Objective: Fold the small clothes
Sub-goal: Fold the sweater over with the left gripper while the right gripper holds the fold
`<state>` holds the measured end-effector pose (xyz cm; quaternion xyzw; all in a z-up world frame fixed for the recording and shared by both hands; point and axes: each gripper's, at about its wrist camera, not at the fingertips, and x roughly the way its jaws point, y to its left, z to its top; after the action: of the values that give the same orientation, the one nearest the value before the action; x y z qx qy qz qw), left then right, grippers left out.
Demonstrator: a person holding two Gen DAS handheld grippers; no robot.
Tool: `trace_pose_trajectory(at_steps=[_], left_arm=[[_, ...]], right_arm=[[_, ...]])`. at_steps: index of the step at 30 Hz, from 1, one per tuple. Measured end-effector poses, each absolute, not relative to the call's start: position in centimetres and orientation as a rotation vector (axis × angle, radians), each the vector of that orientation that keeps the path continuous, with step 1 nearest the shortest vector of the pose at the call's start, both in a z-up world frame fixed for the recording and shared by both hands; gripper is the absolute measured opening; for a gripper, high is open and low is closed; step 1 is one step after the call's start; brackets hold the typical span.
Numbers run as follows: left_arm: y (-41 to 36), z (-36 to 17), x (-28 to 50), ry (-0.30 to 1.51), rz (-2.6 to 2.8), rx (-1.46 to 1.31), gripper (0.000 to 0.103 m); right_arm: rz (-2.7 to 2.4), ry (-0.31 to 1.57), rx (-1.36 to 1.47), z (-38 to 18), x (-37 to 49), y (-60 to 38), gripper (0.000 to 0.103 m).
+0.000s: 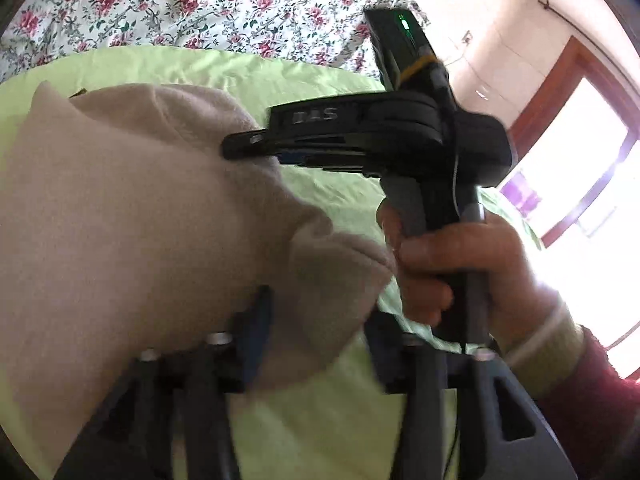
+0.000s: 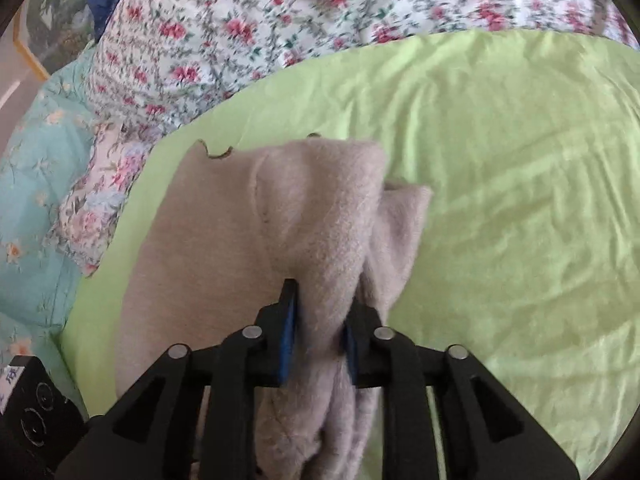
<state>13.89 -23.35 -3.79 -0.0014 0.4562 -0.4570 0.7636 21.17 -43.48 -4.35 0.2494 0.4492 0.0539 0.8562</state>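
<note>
Right wrist view: a beige garment is seen lying on a green sheet, partly folded, with a bunched ridge running from its far edge toward the camera. The right gripper is clamped on that ridge; fabric fills the gap between the blue pads and is pressed from both sides. A second fold of the garment sticks out just right of the ridge. A dark thread is seen at the far left edge of the garment. A floral quilt lies beyond the sheet, and a teal quilt at far left. A black block is seen at the near left corner.

Left wrist view: the garment covers the left half, draped over the left finger of the left gripper. The fingers are spread apart, nothing pinched between them; the right finger stands clear over the sheet. No earlier frame is given. The right gripper is seen side-on at centre, its tip buried in the garment's right edge, its handle held in a hand with a dark red sleeve. The floral quilt lies far; a bright window is at right.
</note>
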Motion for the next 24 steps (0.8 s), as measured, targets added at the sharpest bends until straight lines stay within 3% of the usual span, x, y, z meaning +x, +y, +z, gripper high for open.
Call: trace_pose_trajectory(at_steps=[3, 4, 5, 10, 21, 22, 23, 24], left_arm=[[-20.3, -1.5, 12.6, 0.954, -0.988, -0.024, 0.076], [-19.3, -1.0, 12.5, 0.945, -0.978, -0.029, 0.084], [-18.2, -0.4, 12.7, 0.93, -0.959, -0.037, 0.084], [-13.1, 0.1, 16.2, 0.933, -0.818, -0.107, 0.087], [-13.0, -8.4, 27.7, 1.229, -0.778, -0.326, 0.089], [-13.1, -8.6, 27.9, 1.217, -0.779, -0.338, 0.084], [-13.2, -8.3, 27.9, 1.197, -0.787, -0.329, 0.075], [-13.3, -7.9, 27.6, 1.184, -0.791, -0.316, 0.067]], right_arm=[[0.069, 0.915, 0.55, -3.5, 19.4, -44.0, 0.044], [0.068, 0.905, 0.564, -3.5, 18.8, -44.3, 0.061], [0.077, 0.891, 0.587, -3.4, 18.1, -44.5, 0.071], [0.144, 0.919, 0.686, -4.3, 17.1, -44.4, 0.076], [0.196, 1.011, 0.722, -7.6, 20.1, -44.0, 0.076], [0.207, 1.02, 0.722, -7.7, 20.4, -43.7, 0.065], [0.23, 1.032, 0.747, -8.2, 20.6, -43.6, 0.048], [0.233, 1.038, 0.773, -8.4, 20.8, -43.4, 0.046]])
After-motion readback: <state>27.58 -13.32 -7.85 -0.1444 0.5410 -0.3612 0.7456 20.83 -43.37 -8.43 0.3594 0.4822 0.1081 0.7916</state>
